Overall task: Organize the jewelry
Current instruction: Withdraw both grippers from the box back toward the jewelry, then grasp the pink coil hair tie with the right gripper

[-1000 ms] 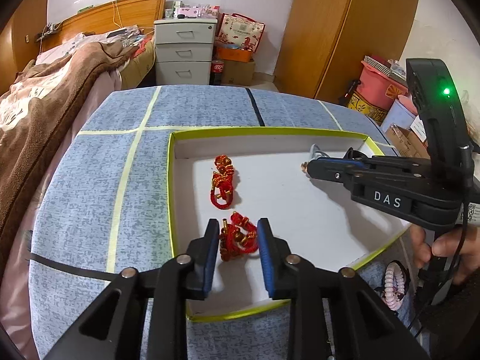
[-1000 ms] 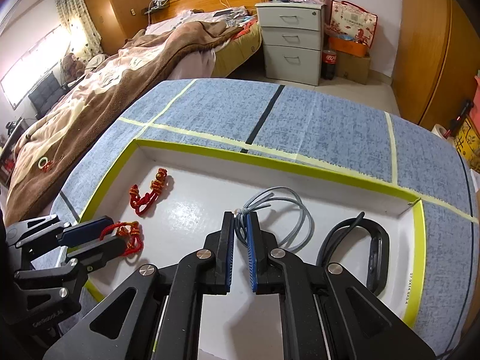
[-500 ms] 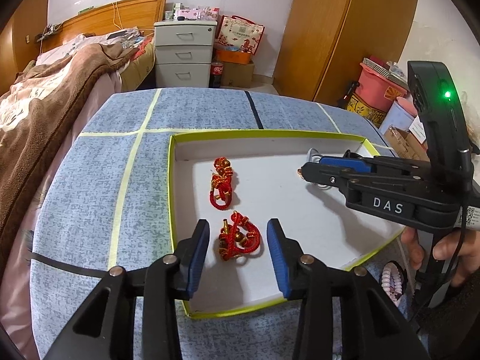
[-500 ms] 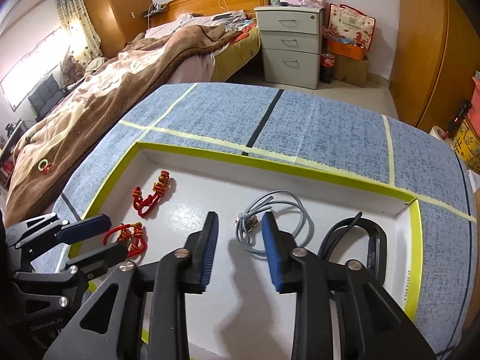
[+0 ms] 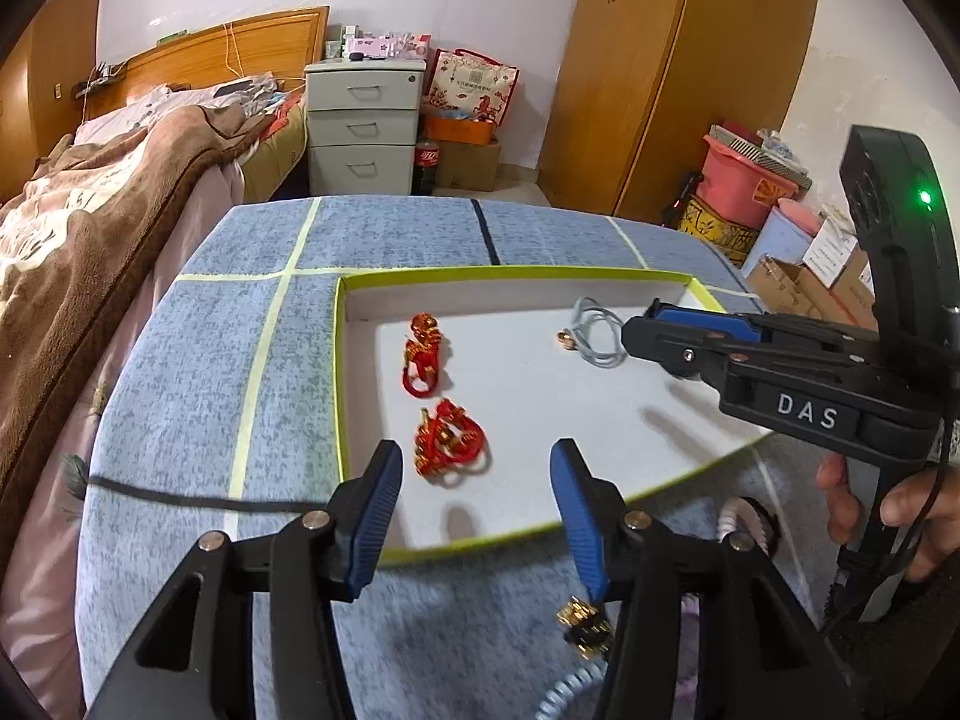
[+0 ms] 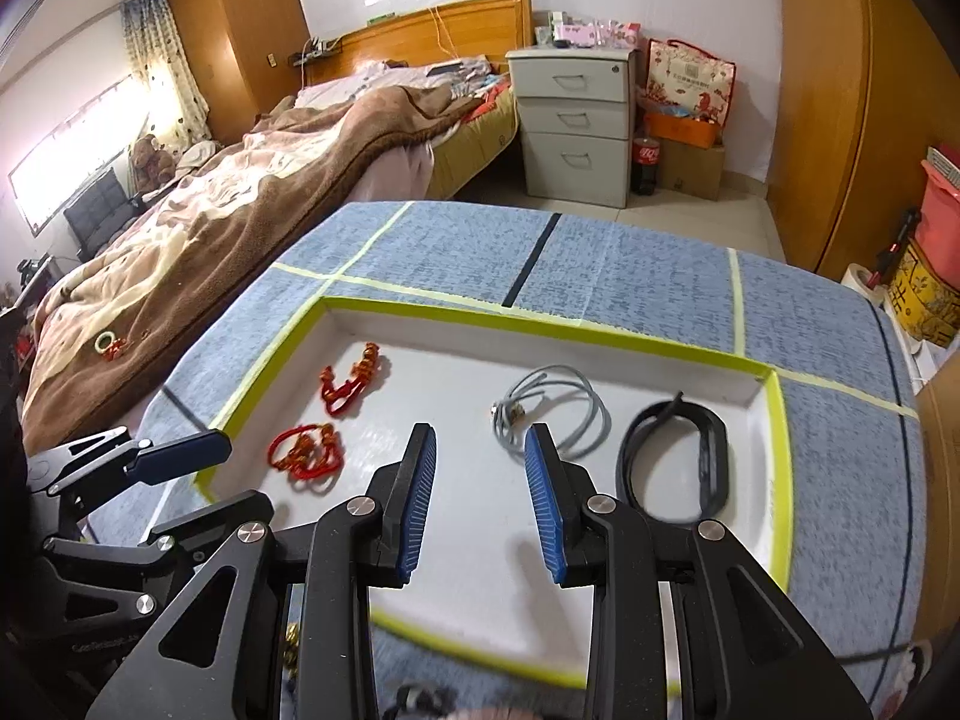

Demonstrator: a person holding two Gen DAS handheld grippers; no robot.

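Observation:
A white tray with a yellow-green rim (image 5: 492, 540) (image 6: 540, 324) lies on the blue table. In it are two red knotted bracelets, one near (image 5: 447, 444) (image 6: 306, 453) and one farther (image 5: 423, 351) (image 6: 354, 387), a grey cord bracelet (image 5: 591, 336) (image 6: 555, 414) and a black band (image 6: 675, 456). My left gripper (image 5: 474, 480) is open and empty, above the tray's near edge by the near red bracelet. My right gripper (image 6: 480, 480) is open and empty, just short of the grey cord; it also shows in the left wrist view (image 5: 690, 336).
A gold and black piece (image 5: 585, 630) and a pale coiled band (image 5: 735, 519) lie on the table in front of the tray. A bed (image 6: 228, 192) stands to the left, a grey drawer unit (image 6: 576, 120) behind, and boxes at the right.
Both grippers have opened, letting go of the near red bracelet and the grey cord, and pulled back toward the tray's near edge. Both pieces now lie in the tray.

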